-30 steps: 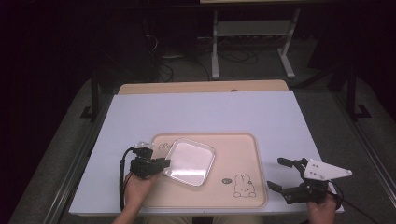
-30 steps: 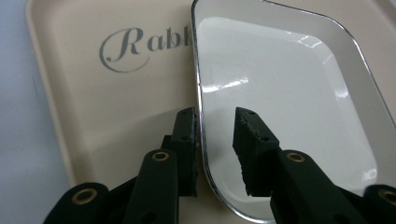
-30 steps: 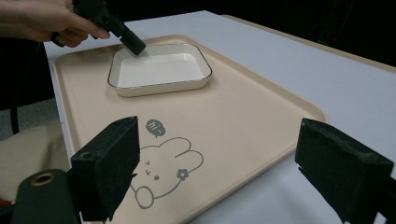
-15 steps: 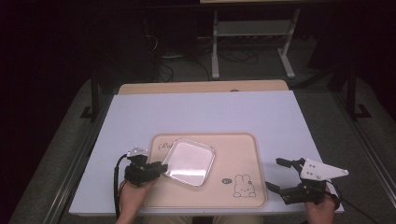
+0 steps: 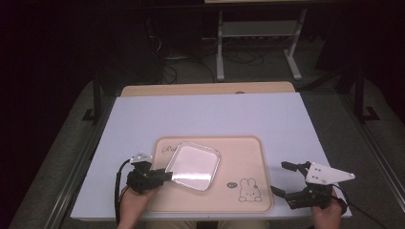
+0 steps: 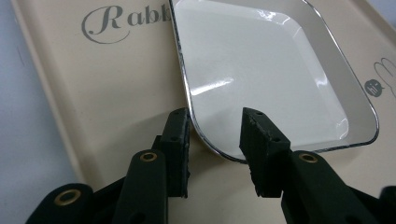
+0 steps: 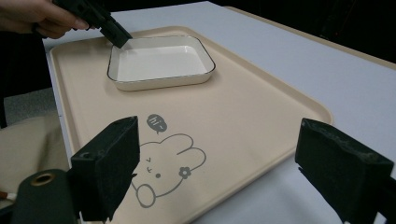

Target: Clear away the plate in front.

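A shallow white dish (image 5: 193,164) with rounded corners, a glossy enamel-like surface and a thin dark rim sits on the left half of a matte beige tray (image 5: 248,157). The tray is a rounded rectangle with a low raised lip, printed with grey script lettering (image 6: 112,21) near its far left corner and a line-drawn rabbit (image 5: 249,189) towards its near right. It lies on the near part of a pale lavender sheet covering the desk (image 5: 210,117), whose wooden far edge shows beyond the sheet.

The left claw (image 6: 214,128) is partly open, its two black, rough-edged jaws straddling the dish's near corner: one jaw stands outside the rim over the tray, the other over the dish's inside. Whether either jaw touches the rim I cannot tell; nothing is clamped. A hand (image 5: 136,202) holds it from below.

The right claw (image 5: 287,179) is spread wide and holds nothing, just beside the tray's right edge over the sheet.
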The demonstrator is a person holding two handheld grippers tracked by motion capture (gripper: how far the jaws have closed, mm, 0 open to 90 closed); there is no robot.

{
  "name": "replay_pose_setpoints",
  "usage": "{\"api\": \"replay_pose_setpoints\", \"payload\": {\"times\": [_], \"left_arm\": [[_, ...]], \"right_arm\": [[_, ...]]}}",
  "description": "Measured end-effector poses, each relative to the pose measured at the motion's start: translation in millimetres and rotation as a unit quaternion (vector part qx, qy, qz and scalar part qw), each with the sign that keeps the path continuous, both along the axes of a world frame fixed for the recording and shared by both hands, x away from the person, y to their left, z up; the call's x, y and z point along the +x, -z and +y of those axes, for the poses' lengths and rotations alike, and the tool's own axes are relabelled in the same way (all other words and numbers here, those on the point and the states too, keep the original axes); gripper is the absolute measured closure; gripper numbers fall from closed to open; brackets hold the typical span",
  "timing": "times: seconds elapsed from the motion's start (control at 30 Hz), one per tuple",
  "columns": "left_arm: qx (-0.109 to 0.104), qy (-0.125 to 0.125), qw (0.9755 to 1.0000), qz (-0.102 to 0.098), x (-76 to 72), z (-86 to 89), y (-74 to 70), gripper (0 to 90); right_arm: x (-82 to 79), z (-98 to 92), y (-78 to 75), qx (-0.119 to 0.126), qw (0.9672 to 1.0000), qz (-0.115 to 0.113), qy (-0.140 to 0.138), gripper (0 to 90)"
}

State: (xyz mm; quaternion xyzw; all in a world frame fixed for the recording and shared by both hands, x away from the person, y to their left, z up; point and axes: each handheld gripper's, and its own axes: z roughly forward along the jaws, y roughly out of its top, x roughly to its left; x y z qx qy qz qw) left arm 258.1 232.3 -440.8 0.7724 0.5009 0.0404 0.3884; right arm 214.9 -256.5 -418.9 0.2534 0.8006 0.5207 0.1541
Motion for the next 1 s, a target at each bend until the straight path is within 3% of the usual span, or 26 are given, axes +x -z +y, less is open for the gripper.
{"api": "replay_pose_setpoints", "payload": {"times": [0.2,0.3,0.8,1.0], "left_arm": [[-0.003,0.006,1.0,0.005,-0.4,-0.5,0.7,63.2],[-0.018,0.009,0.9997,0.011,-0.8,-2.3,1.2,63.2],[-0.005,0.034,0.9993,0.013,-2.7,-15.7,3.8,65.4],[-0.011,0.039,0.9991,0.016,-4.0,-19.3,4.2,65.4]], "right_arm": [[-0.1,0.4,-0.1,-0.001,1.0,0.001,-0.002,13.1],[-0.1,0.1,-0.1,0.001,1.0,0.0,-0.003,13.1],[-0.3,-0.9,-0.2,0.004,1.0,0.001,-0.005,13.1],[0.0,-0.6,-0.1,0.003,1.0,0.0,-0.006,13.1]]}}
